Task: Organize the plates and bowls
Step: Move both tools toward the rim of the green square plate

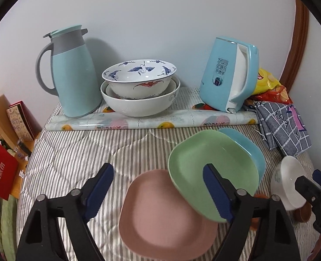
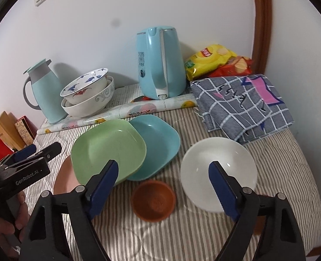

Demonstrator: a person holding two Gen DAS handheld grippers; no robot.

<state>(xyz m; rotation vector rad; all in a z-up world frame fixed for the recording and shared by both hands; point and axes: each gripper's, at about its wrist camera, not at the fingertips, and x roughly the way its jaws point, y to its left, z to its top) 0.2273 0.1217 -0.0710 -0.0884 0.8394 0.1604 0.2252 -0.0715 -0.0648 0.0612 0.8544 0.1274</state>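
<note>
Three square plates overlap on the striped quilt: a pink plate (image 1: 160, 217) lowest, a green plate (image 1: 210, 167) leaning on it, and a blue plate (image 1: 247, 148) under the green one's far side. My left gripper (image 1: 158, 191) hovers open above the pink plate, its right finger in front of the green plate's rim. My right gripper (image 2: 163, 187) is open over a small brown bowl (image 2: 153, 200), with a white bowl (image 2: 217, 169) behind its right finger. Two patterned bowls (image 1: 138, 87) stand nested at the back. Each gripper shows in the other's view: the right gripper (image 1: 310, 181), the left gripper (image 2: 41, 150).
At the back stand a pale blue thermos jug (image 1: 73, 76) and a blue kettle (image 1: 227, 74) on a rolled sheet (image 1: 151, 122). Crisp bags (image 2: 217, 63) and a checked cloth (image 2: 243, 104) lie at the right. Boxes (image 1: 6, 143) sit off the left edge.
</note>
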